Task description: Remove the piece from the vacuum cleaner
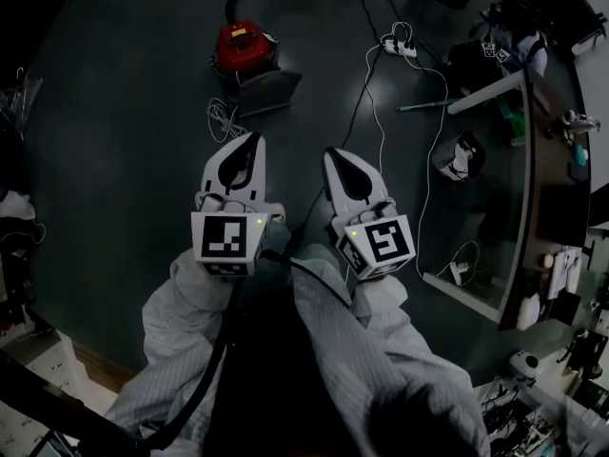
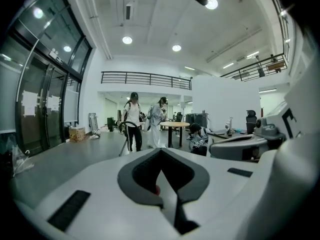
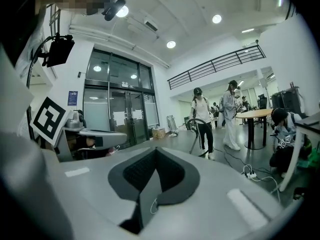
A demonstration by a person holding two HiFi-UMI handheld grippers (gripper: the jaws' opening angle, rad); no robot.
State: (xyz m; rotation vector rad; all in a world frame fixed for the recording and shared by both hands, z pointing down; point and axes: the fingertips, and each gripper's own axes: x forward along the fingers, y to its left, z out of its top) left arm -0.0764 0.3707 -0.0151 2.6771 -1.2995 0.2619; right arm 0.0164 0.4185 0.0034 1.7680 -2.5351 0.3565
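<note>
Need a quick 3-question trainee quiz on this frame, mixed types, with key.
1. True or false: the left tool is shut on the vacuum.
2. The vacuum's body is: A) red B) blue C) yellow.
3. Fill in: the jaws of the right tool are ___ (open/shut).

Key: 1. False: it is shut on nothing and is well short of the vacuum. 2. A. 3. shut.
</note>
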